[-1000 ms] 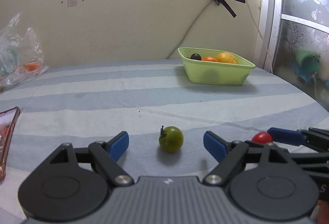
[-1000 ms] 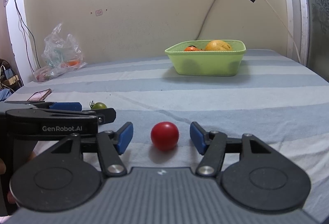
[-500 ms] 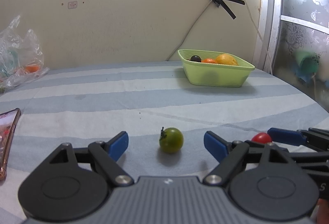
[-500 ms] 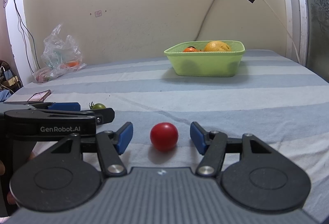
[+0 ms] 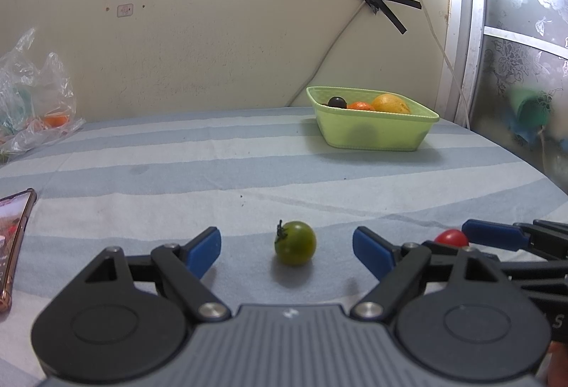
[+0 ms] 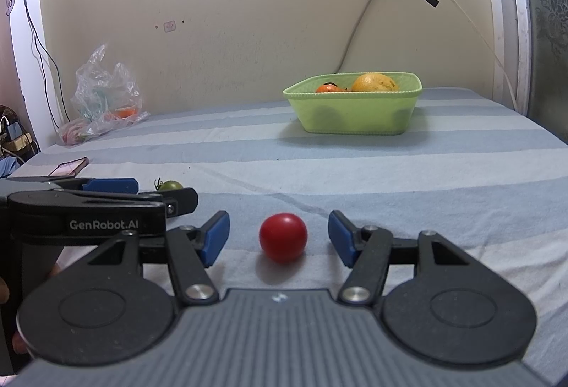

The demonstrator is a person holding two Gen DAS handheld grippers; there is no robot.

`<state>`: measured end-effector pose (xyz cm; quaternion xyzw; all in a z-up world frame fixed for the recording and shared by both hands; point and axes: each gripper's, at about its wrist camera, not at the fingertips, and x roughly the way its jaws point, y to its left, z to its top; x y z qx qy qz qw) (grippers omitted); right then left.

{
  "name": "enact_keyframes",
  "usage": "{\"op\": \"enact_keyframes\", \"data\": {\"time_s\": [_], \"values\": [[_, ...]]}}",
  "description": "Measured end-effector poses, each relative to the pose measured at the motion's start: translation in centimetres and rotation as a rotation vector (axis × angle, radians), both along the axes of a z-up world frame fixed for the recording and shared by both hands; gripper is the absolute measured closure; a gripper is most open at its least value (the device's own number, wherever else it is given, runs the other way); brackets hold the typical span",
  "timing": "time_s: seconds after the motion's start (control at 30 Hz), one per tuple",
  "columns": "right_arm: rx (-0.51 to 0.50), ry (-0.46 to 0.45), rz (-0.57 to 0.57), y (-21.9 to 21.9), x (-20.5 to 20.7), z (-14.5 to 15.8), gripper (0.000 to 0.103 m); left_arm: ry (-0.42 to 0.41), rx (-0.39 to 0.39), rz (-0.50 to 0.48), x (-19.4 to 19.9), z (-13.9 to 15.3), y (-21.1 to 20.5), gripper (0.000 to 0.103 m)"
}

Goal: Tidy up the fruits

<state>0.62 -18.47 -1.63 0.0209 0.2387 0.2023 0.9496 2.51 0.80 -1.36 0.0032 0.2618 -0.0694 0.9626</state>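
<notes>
Nothing has shifted over the last second; left claw [image 5: 287,252] wide open around green tomato [image 5: 295,243]; right claw [image 6: 278,238] likewise brackets red tomato [image 6: 283,237]; neither gripped; grasps pending.

The phone [image 5: 14,245] is cut off by the left edge of the left wrist view, its screen a blur. The plastic bag [image 5: 32,103] runs off that edge too — its contents unclear apart from something orange. The red tomato [image 5: 451,238] is half hidden behind the left gripper's linkage, and the green tomato [image 6: 170,184] shows only its top behind the other gripper — the green basket [image 6: 355,113] hides the fruit's lower halves.
</notes>
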Motion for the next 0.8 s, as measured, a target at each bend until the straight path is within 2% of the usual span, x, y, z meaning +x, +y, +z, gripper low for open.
{"op": "enact_keyframes", "data": {"time_s": [0.8], "values": [[0.002,-0.001,0.001,-0.04,-0.01,0.04,0.039,-0.001,-0.001,0.004,-0.19,0.05,-0.08,0.018]]}}
